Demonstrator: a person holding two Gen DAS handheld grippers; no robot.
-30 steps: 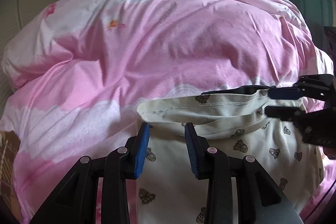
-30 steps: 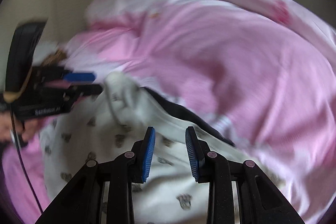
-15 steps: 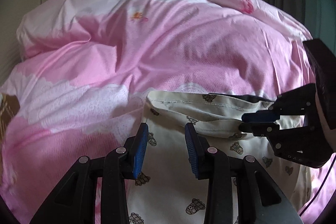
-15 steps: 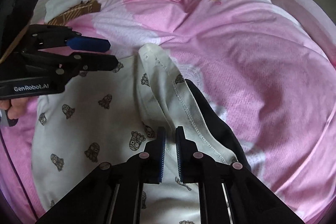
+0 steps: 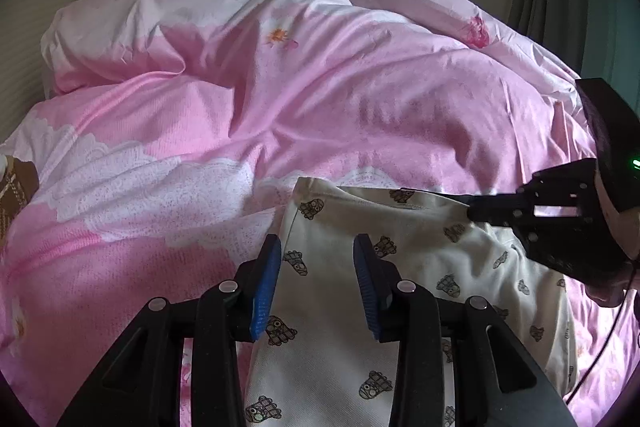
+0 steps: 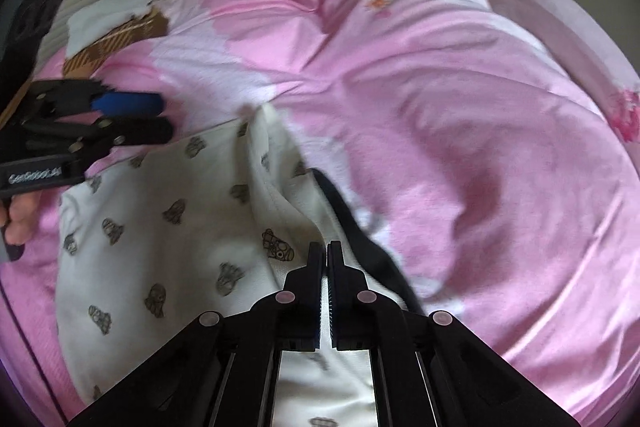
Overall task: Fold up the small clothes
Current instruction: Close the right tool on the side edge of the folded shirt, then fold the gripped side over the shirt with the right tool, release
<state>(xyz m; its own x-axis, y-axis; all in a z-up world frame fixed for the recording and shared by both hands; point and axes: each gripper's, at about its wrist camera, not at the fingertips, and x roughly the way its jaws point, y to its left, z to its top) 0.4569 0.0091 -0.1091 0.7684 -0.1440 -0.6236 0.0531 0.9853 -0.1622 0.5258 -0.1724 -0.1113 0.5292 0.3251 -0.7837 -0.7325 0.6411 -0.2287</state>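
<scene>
Left wrist view: since a second ago the left claw [image 5: 315, 281] has slid forward over the cream cotton garment printed with small grey figures [image 5: 400, 259]; fingers remain spread, holding nothing. One garment, lying on the pink quilted duvet [image 5: 300, 99].

Right wrist view: right claw [image 6: 325, 259], spread earlier, is now pressed together, pinching the garment's stitched edge [image 6: 280, 195]. Risk: thin pinch slips, or lifting one-sided bunches the fold. Two claws, one duvet.

I see matt cream cotton on the garment [image 5: 400, 251], a slightly sheeny pink duvet [image 5: 320, 99] (crinkled cloth), and matt black plastic grippers [image 5: 314, 287].
</scene>
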